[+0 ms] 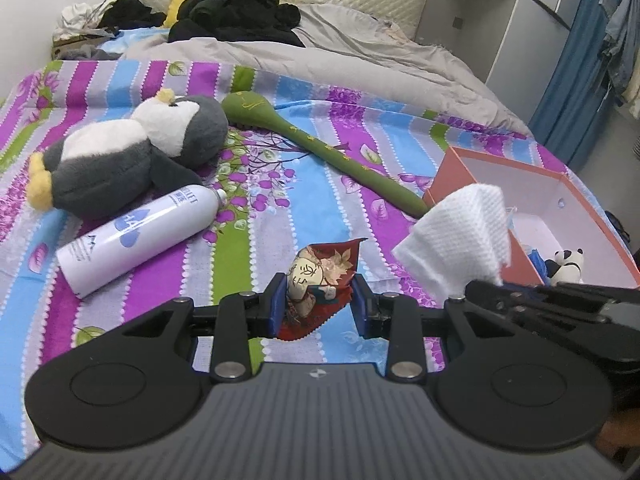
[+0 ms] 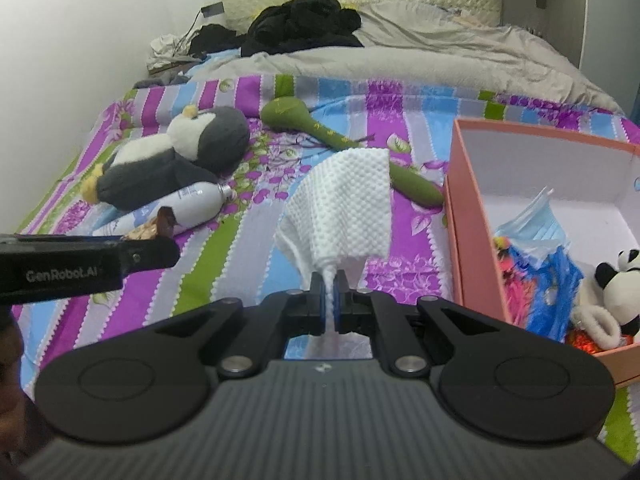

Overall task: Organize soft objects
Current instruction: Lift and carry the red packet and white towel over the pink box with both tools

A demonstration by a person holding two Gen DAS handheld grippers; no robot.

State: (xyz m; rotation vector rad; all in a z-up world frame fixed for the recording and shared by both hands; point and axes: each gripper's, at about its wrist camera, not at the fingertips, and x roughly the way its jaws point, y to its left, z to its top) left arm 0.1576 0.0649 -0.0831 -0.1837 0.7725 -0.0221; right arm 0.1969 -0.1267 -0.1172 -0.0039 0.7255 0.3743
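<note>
Red patterned fabric fills your left tongs: the 2 blue pads are closed partway onto a small embroidered pouch, which stands upright between them above the striped bedsheet. Your right tongs are pinched nearly together on the gathered bottom of a white textured cloth, whose loose upper part fans out above the pads.

From the left wrist view, that cloth hangs just beside the near-left corner of the pink box, which sits toward the right edge of the bed. Inside the box you can see a small panda toy, a light-blue face mask leaning against the inner wall, and some blue and pink items (too crumpled together to name).

On the sheet, toward the left edge of the bed, a grey-and-white penguin plush lies on its back. A white spray bottle lies on its side, touching the penguin's lower body, its nozzle pointing toward the middle of the bed. A long green stuffed mallet lies diagonally, its round head near the penguin's head and its handle end touching or just beside the box's near-left corner.

Toward the headboard, a grey duvet is bunched across the bed, with black clothes piled on it.
</note>
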